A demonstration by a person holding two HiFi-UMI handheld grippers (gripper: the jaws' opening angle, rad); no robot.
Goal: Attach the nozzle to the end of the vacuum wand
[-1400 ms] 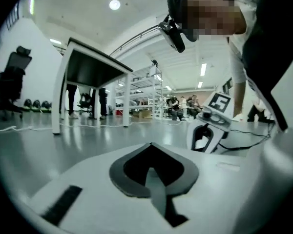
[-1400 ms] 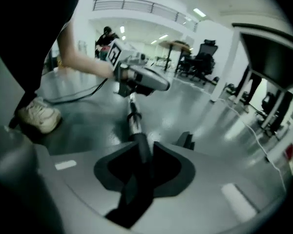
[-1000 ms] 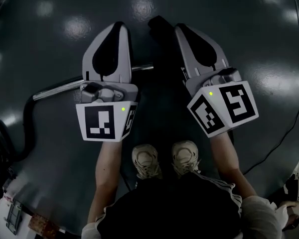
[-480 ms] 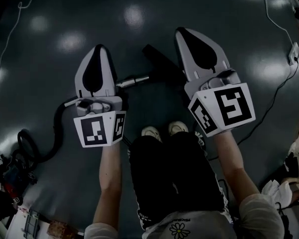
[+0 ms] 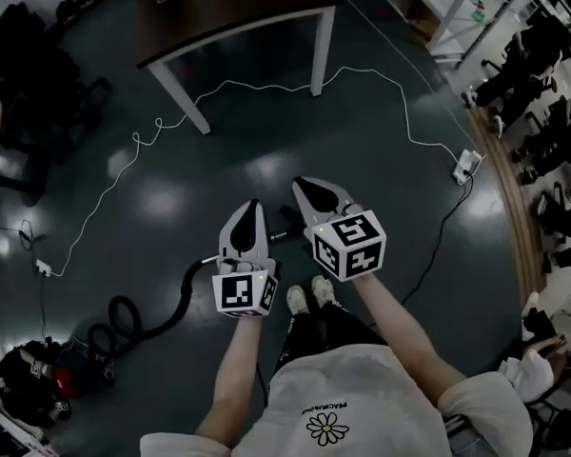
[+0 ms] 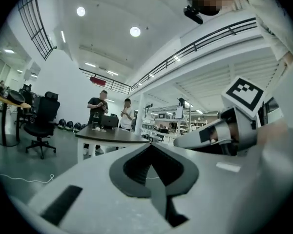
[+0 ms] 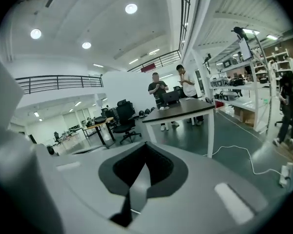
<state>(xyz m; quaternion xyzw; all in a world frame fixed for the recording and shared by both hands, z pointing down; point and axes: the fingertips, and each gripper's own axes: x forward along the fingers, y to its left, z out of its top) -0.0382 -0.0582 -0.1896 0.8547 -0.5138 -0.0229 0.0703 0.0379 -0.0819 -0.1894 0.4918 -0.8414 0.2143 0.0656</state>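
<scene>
Both left gripper (image 5: pixel 250 206) and right gripper (image 5: pixel 301 183) are closed; only head view shows hose (image 5: pixel 179 298).

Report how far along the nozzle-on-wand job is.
Done: unclear. The vacuum wand lies on the floor with a dark part, likely the nozzle, at its end; the grippers hide the joint. In hand: nothing; left gripper and right gripper are shut and empty. Left: check the joint is seated.
</scene>
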